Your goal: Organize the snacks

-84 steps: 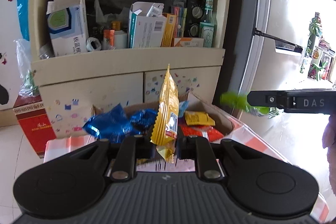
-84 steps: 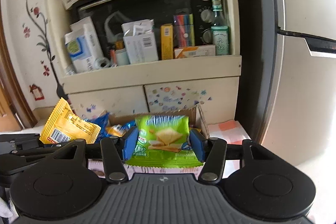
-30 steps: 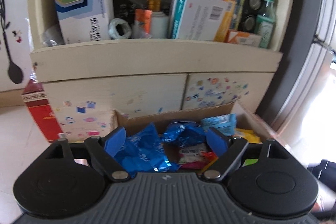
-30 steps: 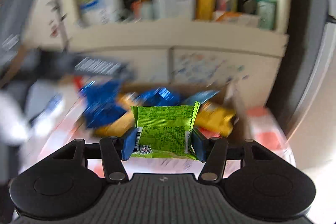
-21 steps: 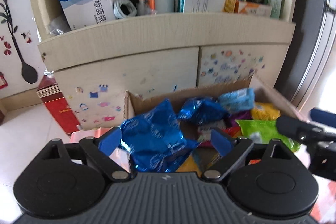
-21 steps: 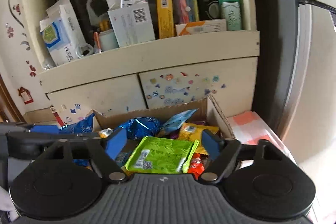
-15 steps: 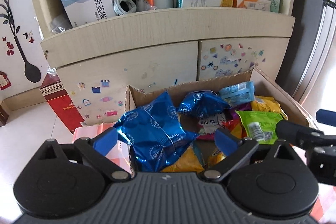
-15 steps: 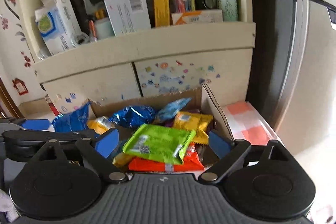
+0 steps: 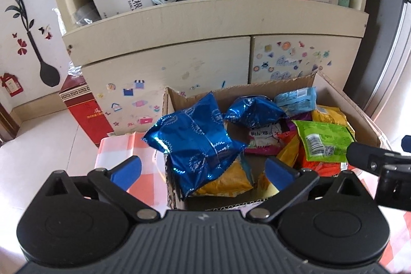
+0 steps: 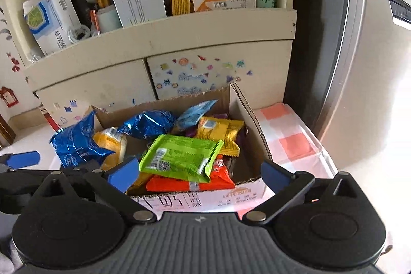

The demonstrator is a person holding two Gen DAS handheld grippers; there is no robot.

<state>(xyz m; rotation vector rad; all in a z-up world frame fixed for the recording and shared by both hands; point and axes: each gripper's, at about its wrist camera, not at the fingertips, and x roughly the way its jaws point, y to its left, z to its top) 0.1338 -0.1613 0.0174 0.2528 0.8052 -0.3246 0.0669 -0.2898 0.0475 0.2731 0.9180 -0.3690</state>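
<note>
Cardboard box [image 10: 248, 109] on our pink-checked tablecloth [image 10: 287, 135] holds the snacks: crinkled blue foil bag [image 9: 197, 143], green packet [image 10: 179, 157] lying on an orange one [image 10: 185, 181]. Its label writing is unreadable. Our left gripper [image 9: 203, 170] and right gripper [image 10: 199, 172] have just spread wide, empty.

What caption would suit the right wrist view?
Open right gripper above a cardboard box of snacks, green packet lying on top.
</note>
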